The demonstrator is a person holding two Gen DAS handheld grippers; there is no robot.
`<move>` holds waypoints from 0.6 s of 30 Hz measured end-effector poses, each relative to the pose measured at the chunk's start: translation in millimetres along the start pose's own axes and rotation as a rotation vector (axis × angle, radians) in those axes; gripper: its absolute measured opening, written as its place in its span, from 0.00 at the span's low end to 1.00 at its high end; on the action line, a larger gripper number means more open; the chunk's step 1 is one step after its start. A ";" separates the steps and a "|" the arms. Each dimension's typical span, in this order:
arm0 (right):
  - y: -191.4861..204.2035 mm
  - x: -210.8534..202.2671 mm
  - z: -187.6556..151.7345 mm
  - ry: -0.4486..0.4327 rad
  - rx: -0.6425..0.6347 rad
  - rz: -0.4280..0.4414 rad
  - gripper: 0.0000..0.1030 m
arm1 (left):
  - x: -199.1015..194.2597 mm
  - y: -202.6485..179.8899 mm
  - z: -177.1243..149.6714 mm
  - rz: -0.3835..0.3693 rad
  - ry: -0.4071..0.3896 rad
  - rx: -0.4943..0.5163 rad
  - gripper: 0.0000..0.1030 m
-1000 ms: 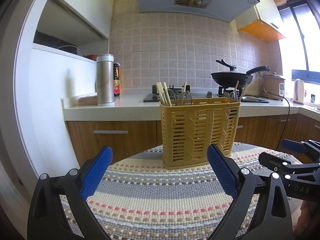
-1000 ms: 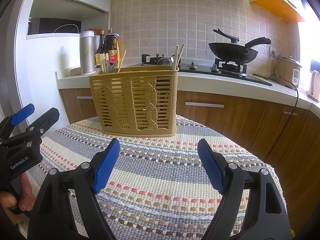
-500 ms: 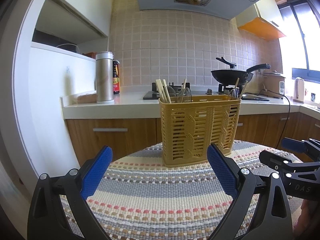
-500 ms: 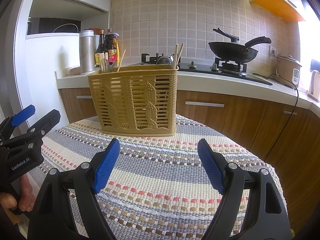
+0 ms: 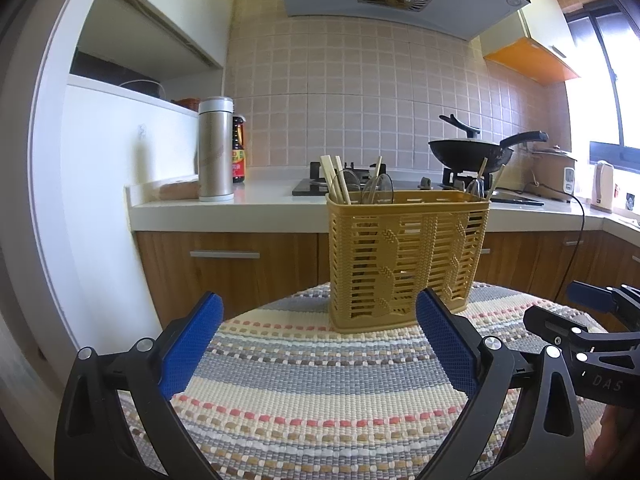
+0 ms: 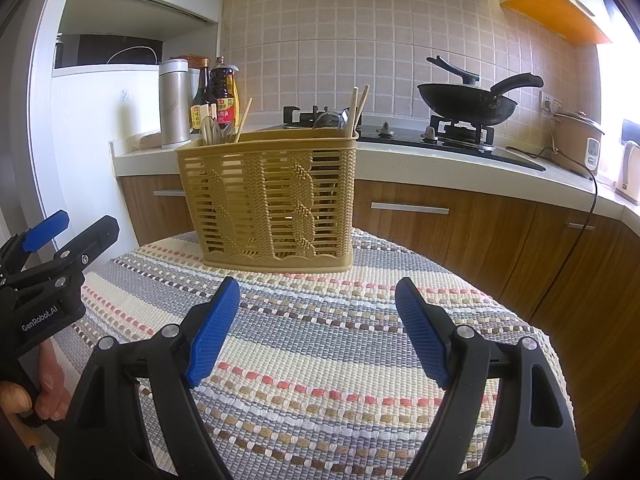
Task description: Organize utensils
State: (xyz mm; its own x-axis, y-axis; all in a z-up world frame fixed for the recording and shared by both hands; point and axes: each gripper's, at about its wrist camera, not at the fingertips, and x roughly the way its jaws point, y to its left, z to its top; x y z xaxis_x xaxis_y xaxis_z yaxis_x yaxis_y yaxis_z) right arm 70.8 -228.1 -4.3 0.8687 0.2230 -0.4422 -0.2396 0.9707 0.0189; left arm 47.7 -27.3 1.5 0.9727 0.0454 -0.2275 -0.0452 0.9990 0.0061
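A yellow slatted utensil basket point(image 5: 404, 260) stands upright on the striped woven mat point(image 5: 320, 392) at the table's far side; it also shows in the right wrist view point(image 6: 272, 204). Wooden chopsticks point(image 5: 336, 180) and metal spoons point(image 5: 378, 188) stick up from it at both ends. My left gripper point(image 5: 320, 344) is open and empty, low over the mat in front of the basket. My right gripper point(image 6: 318, 328) is open and empty, also short of the basket. Each gripper shows at the edge of the other's view.
Behind the table runs a white kitchen counter point(image 5: 260, 204) with wooden cabinets. On it stand a steel thermos point(image 5: 216, 148), sauce bottles point(image 6: 222, 92), a gas hob with a black wok point(image 6: 468, 100), and a rice cooker point(image 6: 576, 136). The table's mat edge point(image 6: 532, 320) drops off at right.
The left wrist view has tilted slightly, so the basket sits a little lower and smaller in it. Both grippers stay open and the basket has not moved.
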 end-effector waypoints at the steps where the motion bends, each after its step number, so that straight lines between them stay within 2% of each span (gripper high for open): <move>1: -0.4 0.3 0.0 0.000 0.002 -0.001 0.74 | 0.7 -0.3 -0.1 -0.002 0.004 0.001 0.92; 18: -3.6 1.9 -0.4 0.008 0.012 -0.003 0.74 | 2.1 1.0 -0.5 -0.016 0.021 -0.013 0.93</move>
State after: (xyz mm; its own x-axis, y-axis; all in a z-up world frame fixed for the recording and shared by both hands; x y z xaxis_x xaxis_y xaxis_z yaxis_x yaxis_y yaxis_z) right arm 73.2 -231.3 -5.6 0.8662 0.2193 -0.4491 -0.2316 0.9724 0.0281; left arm 49.6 -26.2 0.6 0.9684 0.0292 -0.2476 -0.0328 0.9994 -0.0104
